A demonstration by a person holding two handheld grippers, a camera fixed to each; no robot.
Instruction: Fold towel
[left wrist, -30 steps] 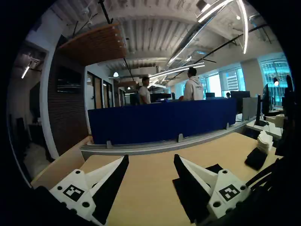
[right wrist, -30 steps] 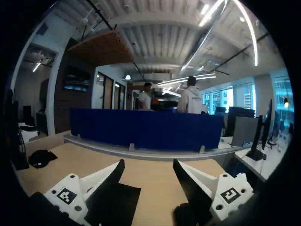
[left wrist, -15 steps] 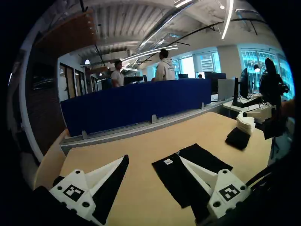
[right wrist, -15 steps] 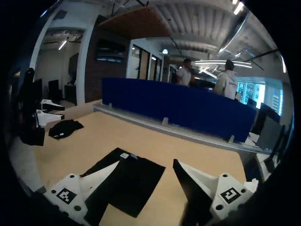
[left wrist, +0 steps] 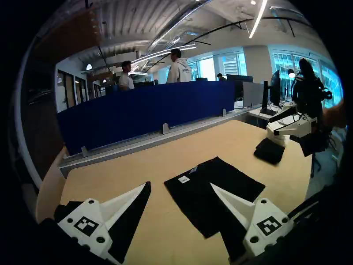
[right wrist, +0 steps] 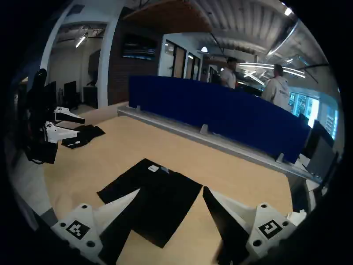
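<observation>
Black towel lies flat on the bench, with a white tag at its far edge. Left gripper and right gripper hover at its near side, jaws wide, holding nothing. Judgement: the cloth is light, limp and likely to slide. Pinch the near corners, one per gripper.

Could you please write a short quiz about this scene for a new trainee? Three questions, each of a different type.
1. True or false: the black towel lies on the table, and neither gripper holds it.
2. What stands along the table's far edge? A) blue partition B) red curtain C) fridge
3. Fill in: the left gripper and the right gripper are both ___.
Key: 1 true; 2 A; 3 open.
</observation>
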